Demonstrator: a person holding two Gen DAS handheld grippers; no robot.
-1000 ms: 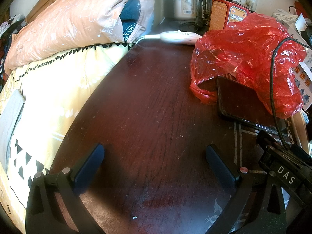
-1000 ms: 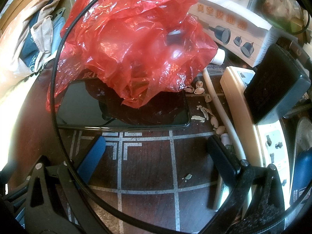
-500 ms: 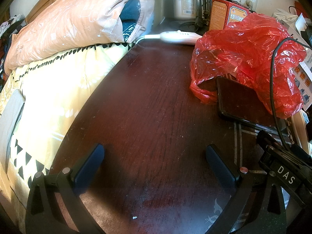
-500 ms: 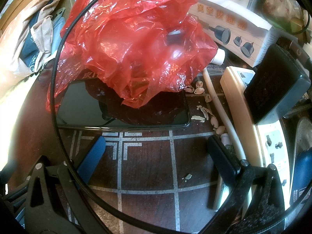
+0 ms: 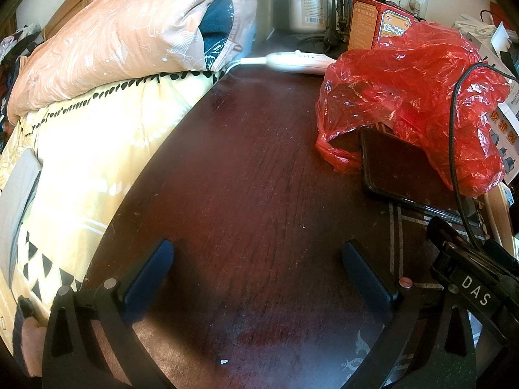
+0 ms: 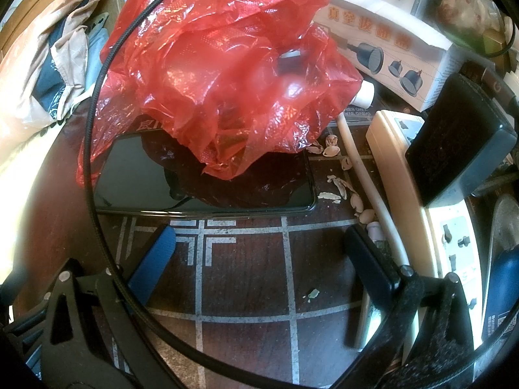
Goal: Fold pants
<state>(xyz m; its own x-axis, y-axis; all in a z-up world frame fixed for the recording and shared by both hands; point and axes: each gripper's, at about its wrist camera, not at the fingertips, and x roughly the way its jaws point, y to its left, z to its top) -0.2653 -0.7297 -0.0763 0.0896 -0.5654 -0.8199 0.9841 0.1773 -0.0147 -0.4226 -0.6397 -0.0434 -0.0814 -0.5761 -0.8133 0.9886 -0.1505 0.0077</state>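
Grey folded cloth, possibly pants, far left on bed; long axis unclear. Left tool wide apart, empty, over bench. Right tool wide apart, empty, near phone.

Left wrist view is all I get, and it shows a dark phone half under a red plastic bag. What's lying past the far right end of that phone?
Observer: Scattered nut shells lie on the table, just off the phone's right end.
Operator: Anything beyond the shells?
Observer: A cream power strip, with a bulky black adapter plugged into it.
Operator: How are the right gripper's jaws?
Observer: The right gripper is open and empty, low over the table's white line pattern.
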